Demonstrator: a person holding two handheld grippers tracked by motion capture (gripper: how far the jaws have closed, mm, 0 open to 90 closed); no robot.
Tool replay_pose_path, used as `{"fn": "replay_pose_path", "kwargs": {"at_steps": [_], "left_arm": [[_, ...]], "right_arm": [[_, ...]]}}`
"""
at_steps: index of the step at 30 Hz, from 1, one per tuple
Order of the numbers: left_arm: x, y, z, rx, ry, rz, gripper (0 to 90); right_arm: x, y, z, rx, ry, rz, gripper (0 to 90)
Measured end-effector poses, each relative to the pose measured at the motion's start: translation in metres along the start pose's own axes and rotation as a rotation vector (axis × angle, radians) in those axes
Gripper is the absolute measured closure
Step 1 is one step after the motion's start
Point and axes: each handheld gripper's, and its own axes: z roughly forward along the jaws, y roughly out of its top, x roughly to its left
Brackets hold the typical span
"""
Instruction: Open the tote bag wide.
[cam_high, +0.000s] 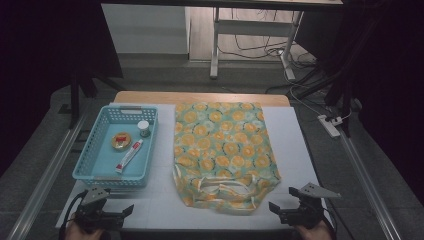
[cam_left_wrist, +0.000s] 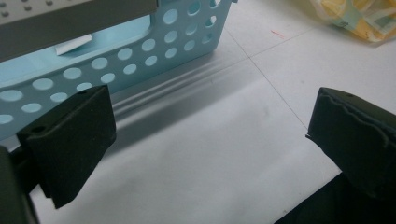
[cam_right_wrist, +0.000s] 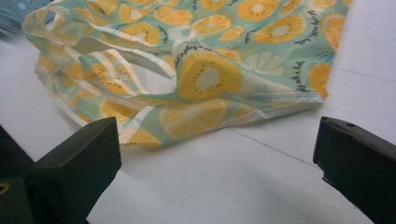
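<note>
My left gripper (cam_high: 112, 212) sat wide open and empty at the near edge, just short of the blue basket (cam_high: 86, 157). Bare white mat (cam_high: 160, 200) lay between. My right gripper (cam_high: 286, 209), jaws wide apart and empty, faced the orange-print bag (cam_high: 222, 150) near its handle end.

Lab: black curtains (cam_high: 40, 60), floor cables (cam_high: 260, 47)

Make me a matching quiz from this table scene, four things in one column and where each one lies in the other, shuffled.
1 bag
2 tube
3 left gripper
4 right gripper

A inside the basket
B near edge, just past the bag's handles
C flat on the mat, right of the basket
D near edge, in front of the basket

Pairs: 1-C, 2-A, 3-D, 4-B
</note>
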Motion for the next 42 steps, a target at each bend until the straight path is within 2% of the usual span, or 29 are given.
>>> {"fn": "replay_pose_path", "kwargs": {"at_steps": [6,14,22,34,36,42], "left_arm": [[0.0013,-0.0008,-0.0004,-0.004,-0.011,-0.011,0.8],[0.0005,-0.0008,-0.0003,-0.001,-0.013,0.003,0.3],[0.0001,-0.0005,0.0006,0.006,-0.004,-0.002,0.0],[0.0006,-0.0008,0.0003,0.005,-0.001,-0.007,0.0],[0.0007,-0.0008,0.0002,0.004,-0.002,-0.01,0.0],[0.0011,-0.0007,0.0002,0.002,-0.005,-0.012,0.0]], "right_arm": [[-0.0018,0.0001,-0.0003,-0.006,0.013,0.015,1.4],[0.0002,0.0004,0.0007,0.002,0.014,-0.007,1.5],[0.0018,0.0011,0.0031,0.026,0.018,-0.028,1.4],[0.0022,0.0019,0.0027,0.022,0.004,-0.023,0.4],[0.0027,0.0022,0.0032,0.03,0.014,-0.018,0.3],[0.0063,0.0046,0.0038,0.045,0.007,-0.047,0.3]]}}
